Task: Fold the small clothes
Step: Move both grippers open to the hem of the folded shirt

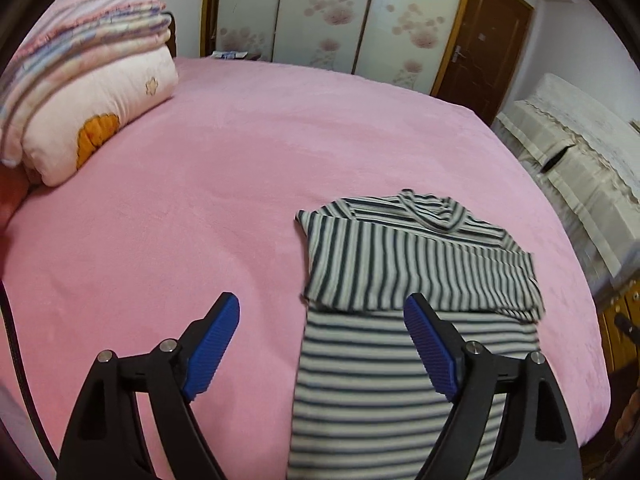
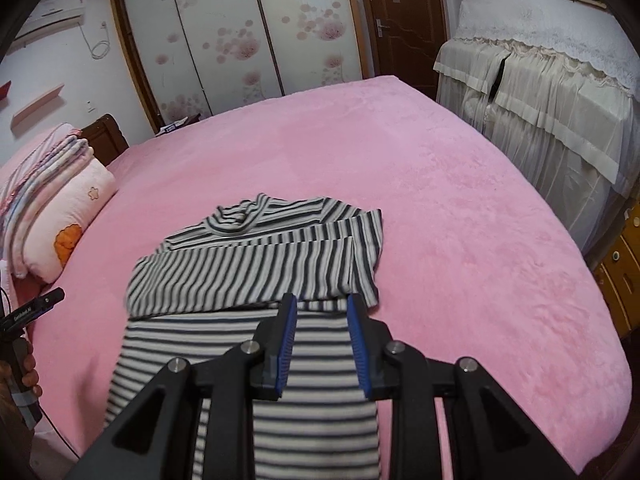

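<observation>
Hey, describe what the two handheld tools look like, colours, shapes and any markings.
Both match: the left tool and right tool have matte black angular linkage arms with triangular cut-outs and silver pivot bolts, ending in flat blue ribbed pads. In the right wrist view the left tool's black body carries small white lettering, too small to read.

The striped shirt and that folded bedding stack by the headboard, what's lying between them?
Nothing: between the striped shirt and the folded bedding stack runs only the bare pink bedspread, seen in both wrist views.
</observation>
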`<action>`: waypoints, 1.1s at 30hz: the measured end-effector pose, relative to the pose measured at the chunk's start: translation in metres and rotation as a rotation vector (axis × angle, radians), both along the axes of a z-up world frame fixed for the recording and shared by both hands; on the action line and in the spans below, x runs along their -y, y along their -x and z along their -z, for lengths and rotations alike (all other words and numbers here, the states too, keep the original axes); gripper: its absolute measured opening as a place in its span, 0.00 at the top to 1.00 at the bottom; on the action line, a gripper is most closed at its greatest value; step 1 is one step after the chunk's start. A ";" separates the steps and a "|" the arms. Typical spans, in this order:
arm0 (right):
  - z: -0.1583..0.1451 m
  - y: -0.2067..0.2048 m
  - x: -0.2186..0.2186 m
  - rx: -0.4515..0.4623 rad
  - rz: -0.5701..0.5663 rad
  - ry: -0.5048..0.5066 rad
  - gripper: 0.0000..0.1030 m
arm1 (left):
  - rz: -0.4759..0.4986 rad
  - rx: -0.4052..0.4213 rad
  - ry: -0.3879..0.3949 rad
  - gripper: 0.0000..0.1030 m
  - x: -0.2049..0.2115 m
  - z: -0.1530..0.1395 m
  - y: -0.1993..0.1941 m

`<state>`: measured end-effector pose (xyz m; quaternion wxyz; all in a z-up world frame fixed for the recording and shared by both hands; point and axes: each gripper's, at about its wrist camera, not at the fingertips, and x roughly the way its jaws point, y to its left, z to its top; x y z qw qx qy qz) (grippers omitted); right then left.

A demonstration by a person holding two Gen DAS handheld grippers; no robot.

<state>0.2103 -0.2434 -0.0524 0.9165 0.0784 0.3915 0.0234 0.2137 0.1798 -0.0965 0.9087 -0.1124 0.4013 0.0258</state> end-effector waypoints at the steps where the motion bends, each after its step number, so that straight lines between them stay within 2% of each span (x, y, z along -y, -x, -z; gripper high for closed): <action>1: -0.005 0.007 -0.001 0.002 -0.005 -0.006 0.75 | 0.004 0.008 -0.007 0.19 0.003 -0.007 0.010; 6: -0.031 0.047 -0.003 0.028 -0.023 -0.031 0.74 | 0.019 0.039 -0.016 0.18 0.014 -0.037 0.059; 10: -0.048 0.076 -0.003 0.068 -0.027 -0.029 0.66 | 0.034 0.063 0.010 0.17 0.021 -0.056 0.094; 16: -0.062 0.113 0.000 0.105 -0.044 -0.048 0.65 | 0.028 0.102 0.005 0.12 0.039 -0.074 0.134; 21: -0.062 0.138 0.001 0.113 -0.063 -0.058 0.65 | 0.024 0.136 -0.023 0.10 0.056 -0.078 0.161; 27: -0.050 0.164 -0.003 0.089 -0.086 -0.077 0.64 | 0.026 0.138 -0.019 0.08 0.074 -0.066 0.193; 31: -0.034 0.181 -0.005 0.080 -0.074 -0.074 0.36 | 0.024 0.127 -0.032 0.08 0.081 -0.047 0.207; 32: -0.029 0.185 -0.005 0.083 -0.076 -0.084 0.31 | 0.022 0.127 -0.050 0.08 0.082 -0.040 0.212; 33: -0.023 0.188 -0.004 0.079 -0.075 -0.090 0.30 | 0.019 0.124 -0.070 0.08 0.084 -0.034 0.214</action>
